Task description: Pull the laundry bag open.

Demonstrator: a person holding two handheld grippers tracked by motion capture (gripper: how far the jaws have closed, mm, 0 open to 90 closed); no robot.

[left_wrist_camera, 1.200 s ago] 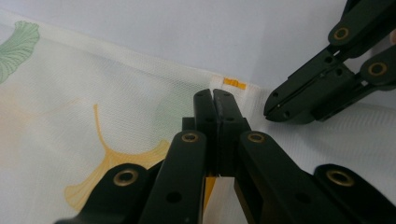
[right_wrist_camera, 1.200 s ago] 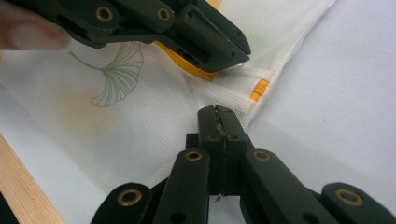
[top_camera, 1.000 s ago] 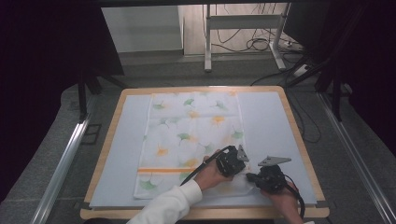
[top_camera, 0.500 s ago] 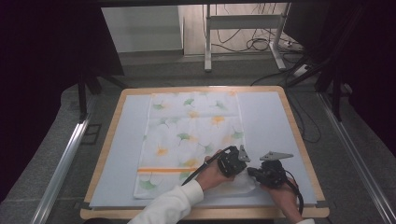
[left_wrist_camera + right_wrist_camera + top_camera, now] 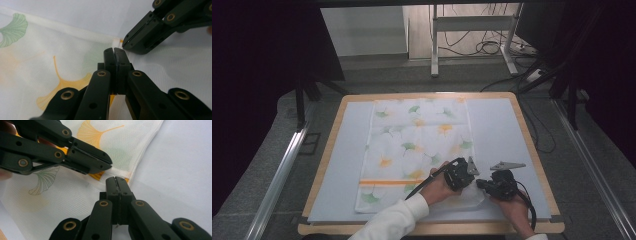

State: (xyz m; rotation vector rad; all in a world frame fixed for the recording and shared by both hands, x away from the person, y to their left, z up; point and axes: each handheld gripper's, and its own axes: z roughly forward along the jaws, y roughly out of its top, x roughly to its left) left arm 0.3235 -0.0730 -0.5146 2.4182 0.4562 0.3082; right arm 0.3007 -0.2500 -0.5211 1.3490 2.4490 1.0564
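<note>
The left gripper sat over the near right corner of the cloth, its jaws pressed together with no gap between them. In the left gripper view the closed tips pointed at the cloth's hemmed corner, with an orange bit of fabric showing low between the jaws (whether fabric was truly pinched there could not be told). The right gripper lay just beside it, to the right and slightly nearer, also clenched shut. In the right gripper view its tips rested at the cloth's edge beside an orange patch, and the left gripper crossed in from the upper left, its closed tips almost meeting the right one's. The left gripper view likewise showed the right gripper coming in from the upper right, tips down at the same corner.

Each gripper was held by a hand, the left in a white sleeve.

The cloth, white with green and orange ginkgo leaves and an orange stripe near its near end, lay flat lengthwise on the pale mat of the wooden-edged desk, left of the desk's middle.
</note>
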